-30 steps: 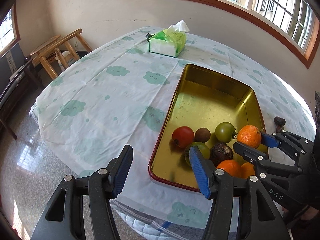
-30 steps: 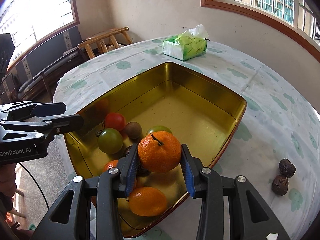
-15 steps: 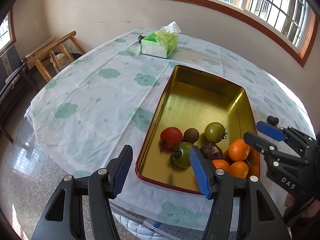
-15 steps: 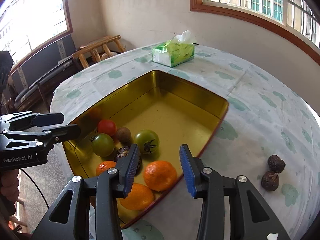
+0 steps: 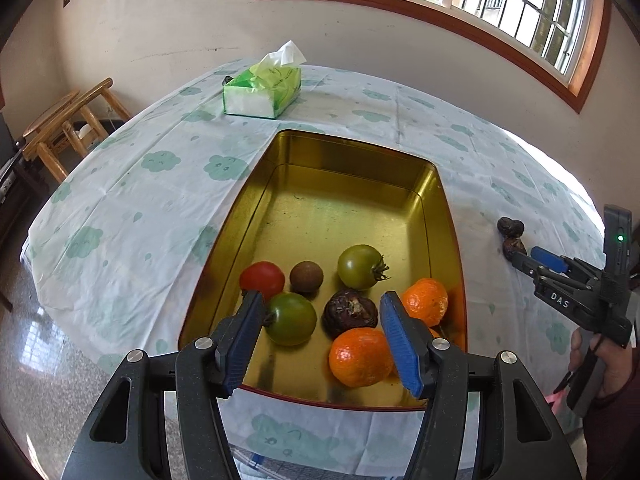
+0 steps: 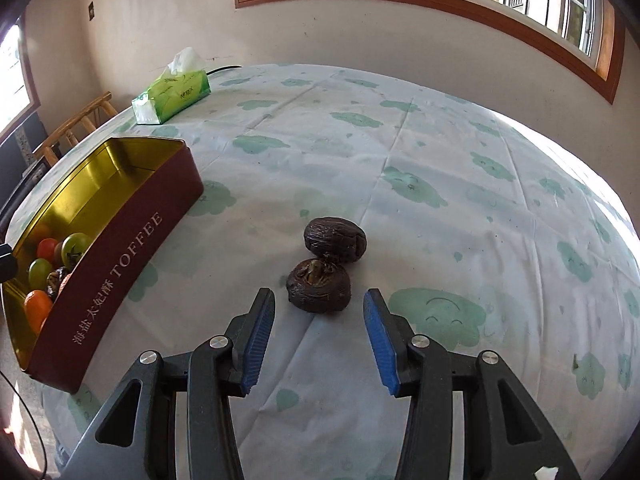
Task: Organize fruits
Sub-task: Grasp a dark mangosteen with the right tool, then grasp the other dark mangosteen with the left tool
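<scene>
Two dark wrinkled fruits lie on the surface outside the tin. The nearer dark fruit (image 6: pixel 319 286) sits just ahead of my right tongs (image 6: pixel 319 322), almost on the line between the two blue pads, and the farther dark fruit (image 6: pixel 335 239) touches it from behind, a little to the right. My right tongs are spread wide and hold nothing.

The risk I see here is the contact between the two fruits. If I push forward to close on the near one, it can press on the far one and roll it away over the cloth, toward the edge beyond. The skin looks shrivelled and uneven, so I judge that the pads may slip on it, or crush it if I squeeze hard.

The toffee tin (image 6: pixel 132 240) stands to the left of the right tongs, and its wall is high; a low carry could hit the rim.

My left tongs (image 5: pixel 320 338) are also spread and empty, above the near end of the tin (image 5: pixel 456 248). An orange (image 5: pixel 360 356) lies directly between the pads, with a green tomato (image 5: pixel 291 319) and another dark fruit (image 5: pixel 350 313) just beyond. If this hand drops lower, it could knock them.
</scene>
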Available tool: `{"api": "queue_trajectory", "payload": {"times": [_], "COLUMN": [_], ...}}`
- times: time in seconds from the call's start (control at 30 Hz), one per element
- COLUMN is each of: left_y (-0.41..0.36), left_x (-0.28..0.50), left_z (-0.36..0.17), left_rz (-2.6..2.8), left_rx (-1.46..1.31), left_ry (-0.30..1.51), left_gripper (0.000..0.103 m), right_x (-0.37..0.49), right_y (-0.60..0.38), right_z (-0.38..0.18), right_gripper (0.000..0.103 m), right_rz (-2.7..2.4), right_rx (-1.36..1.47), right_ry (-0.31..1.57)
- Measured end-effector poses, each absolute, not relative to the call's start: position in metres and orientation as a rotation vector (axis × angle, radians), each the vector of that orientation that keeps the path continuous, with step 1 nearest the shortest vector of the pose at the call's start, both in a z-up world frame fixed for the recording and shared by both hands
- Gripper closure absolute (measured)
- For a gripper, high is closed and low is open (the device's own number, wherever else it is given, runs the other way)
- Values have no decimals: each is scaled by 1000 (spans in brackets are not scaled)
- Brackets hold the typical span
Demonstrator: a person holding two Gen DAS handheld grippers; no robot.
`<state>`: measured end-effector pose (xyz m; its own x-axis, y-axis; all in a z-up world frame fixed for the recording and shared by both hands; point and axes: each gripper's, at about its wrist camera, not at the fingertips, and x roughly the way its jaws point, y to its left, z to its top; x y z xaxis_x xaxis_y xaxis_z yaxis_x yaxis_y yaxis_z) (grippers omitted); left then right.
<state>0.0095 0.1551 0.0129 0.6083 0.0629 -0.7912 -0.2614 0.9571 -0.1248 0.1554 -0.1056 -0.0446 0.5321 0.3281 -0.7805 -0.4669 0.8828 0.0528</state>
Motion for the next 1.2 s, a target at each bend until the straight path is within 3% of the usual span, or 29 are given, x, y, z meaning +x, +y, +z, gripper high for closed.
{"api": "queue_trajectory", "payload": {"times": [0.23, 0.37, 0.93, 1.2], "left_y": [134, 118, -4, -26], "left_x": [23, 32, 120, 168], "left_z": [14, 18, 0, -25], "left_rz": [162, 136, -100, -107], "left_rx": [-196, -174, -136, -168], "left_ry": [917, 917, 953, 992], "left_gripper": [42, 42, 42, 42], "right_x": [166, 163, 172, 177], "right_y": [-95, -96, -226, -237], "right_z": [-55, -55, -60, -61], "right_gripper": [61, 69, 70, 70], "right_rz": [482, 489, 266, 248], "right_rx": [-177, -189, -99, -91], "right_ry": [897, 885, 899, 901]}}
